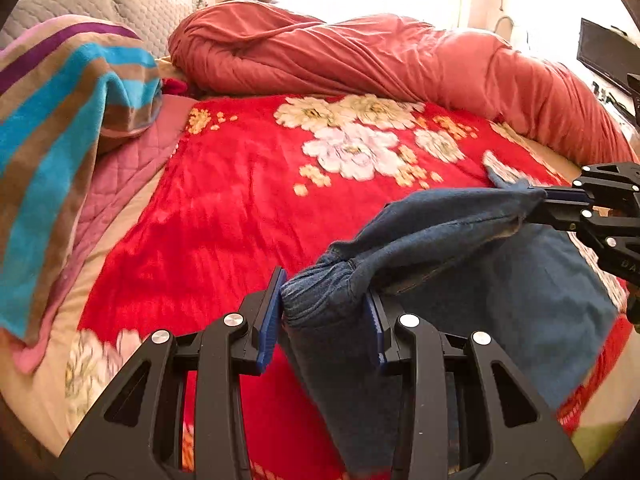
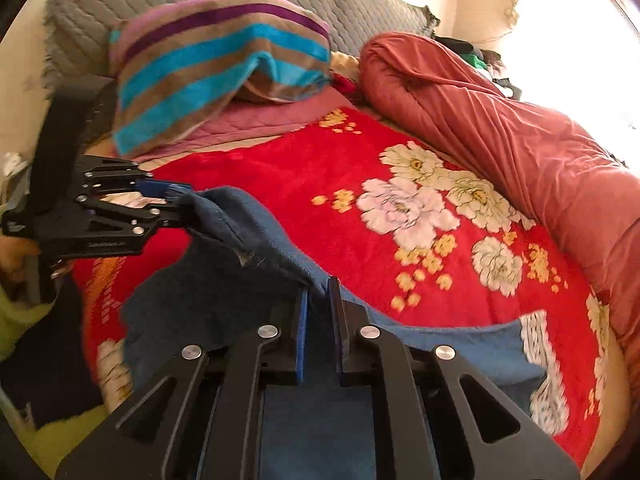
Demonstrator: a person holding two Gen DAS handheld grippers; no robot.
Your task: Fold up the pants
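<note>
Holding the blue pants (image 1: 460, 240) aloft over the bed, both tongs are engaged on the upper edge. Left tongs (image 1: 326, 312): jaws set fairly wide but filled by a bunched wad of the gathered waistband, pads pressing it from both sides. Right tongs (image 2: 320, 320): jaws nearly together, clamped on a thin fold of the same edge. The edge spans between the two grips with a slight sag; the rest of the cloth hangs down, and its lower part appears to rest on the red floral blanket (image 1: 240, 200).

Handling judgement: fabric looks thick, soft and fleecy, not slippery, with moderate weight, enough to drape straight under its own pull. No stiffness, so it will hold no shape unsupported; any fold must be laid down on the blanket, not formed in air. Nothing fragile.

Grip points: the elastic waistband is the bulkiest, most secure hold, though the wad on the left may hide uneven layers. The thin pinch on the right is the likelier one to slip. Corners of the edge give best control of the drape.

Surroundings: rolled red comforter (image 1: 360, 52) behind, striped towel (image 1: 60, 100) at the left.
</note>
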